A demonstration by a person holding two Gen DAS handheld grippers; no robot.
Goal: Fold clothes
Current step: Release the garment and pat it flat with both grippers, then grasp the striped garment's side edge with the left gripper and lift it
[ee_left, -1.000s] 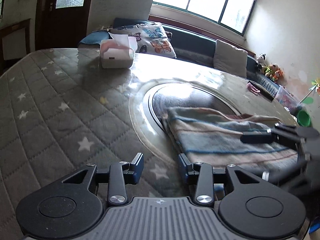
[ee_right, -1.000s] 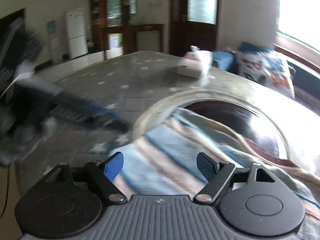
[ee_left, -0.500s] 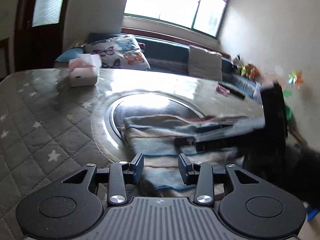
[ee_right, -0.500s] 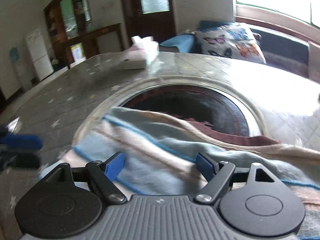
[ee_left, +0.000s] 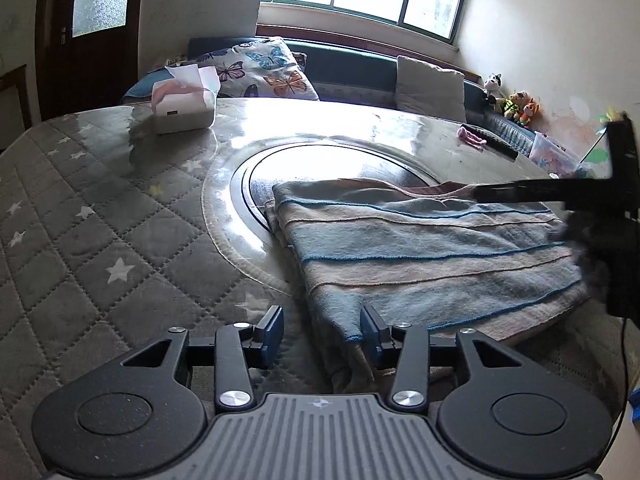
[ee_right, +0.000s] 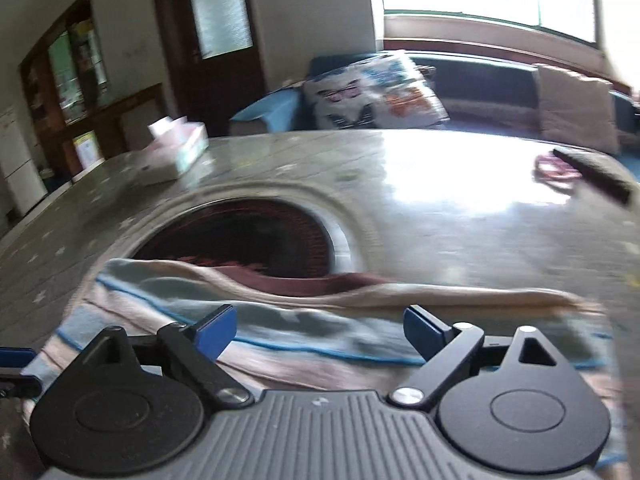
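Striped garment [ee_left: 420, 248] folded flat at the near edge of the table [ee_left: 88, 216], partly over the round dark inset [ee_left: 320, 168] in the middle. Left gripper [ee_left: 322, 330] low at the near left corner of the fabric, jaws opening, corner lying between the blue pads [ee_left: 272, 326] and not yet pinched (right-hand pad touching or only just beside the cloth edge, hard to say). Right gripper [ee_right: 320, 326] over the right part of the garment, jaws spread wide and opening further, nothing clamped; picture blurred, so pad contact with the cloth not readable. Probably the start of a fresh grasp for another fold. Best done by sliding the lower finger under every layer at the corner, not the top ply alone, closing only once the edge sits deep between the pads, and taking a matching corner with the other gripper so both lift level and the stripes stay aligned. Risk: dragging the stack across the glossy surface instead of lifting it. Tissue box [ee_left: 184, 108] on the far left of the table, a white sheet sticking up out of its slot. Clear plastic bin [ee_left: 554, 154] beyond the far right edge, holding colourful bits too small to name.
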